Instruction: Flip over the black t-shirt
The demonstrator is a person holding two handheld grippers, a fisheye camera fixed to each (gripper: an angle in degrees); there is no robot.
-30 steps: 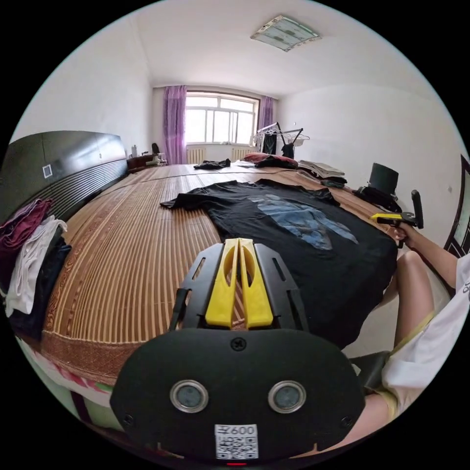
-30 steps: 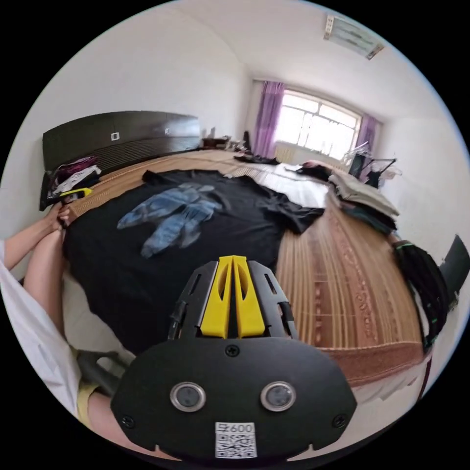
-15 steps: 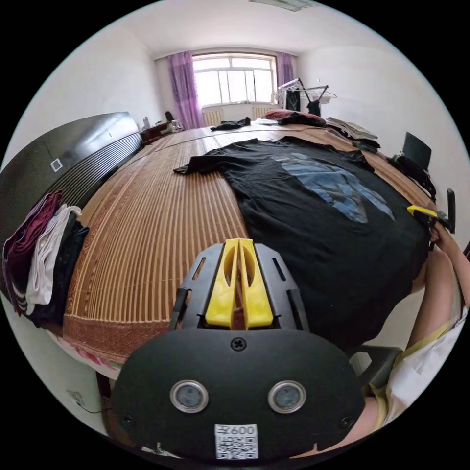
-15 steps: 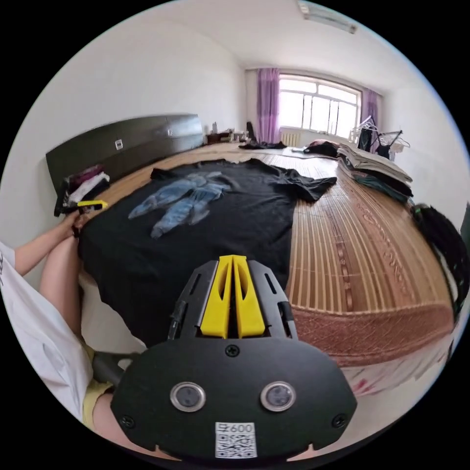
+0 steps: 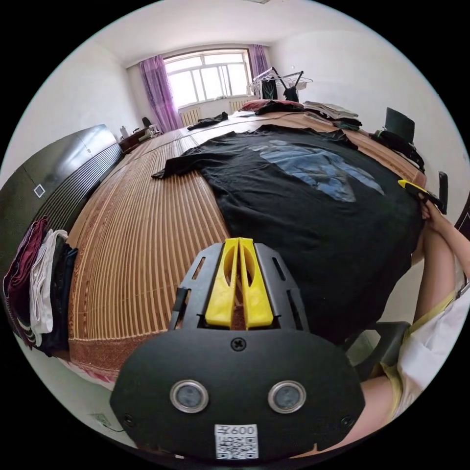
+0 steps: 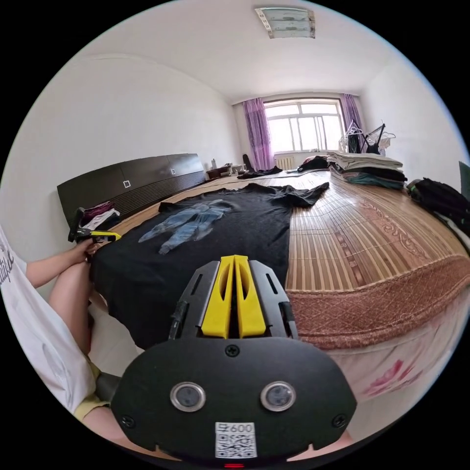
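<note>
— Gripper state first: our left gripper has its yellow jaws pressed together with nothing between them, held over the near edge of the bed's bamboo mat.

— And our right gripper reads the same: jaws closed on nothing, at the foot of the bed near the hem of the black t-shirt.

— We see the black t-shirt spread flat on the mat, blue print facing up, sleeves out to either side, its lower part draped over the bed's edge.

— From the left gripper view, our right gripper also shows at the far side of the shirt, yellow tips at its edge; whether it touches the cloth we cannot tell.

— Beside the dark headboard we have a stack of folded clothes. More folded piles sit on the far side of the bed, by the window with purple curtains.

— Our knee and white sleeve show at the bed's edge.
</note>
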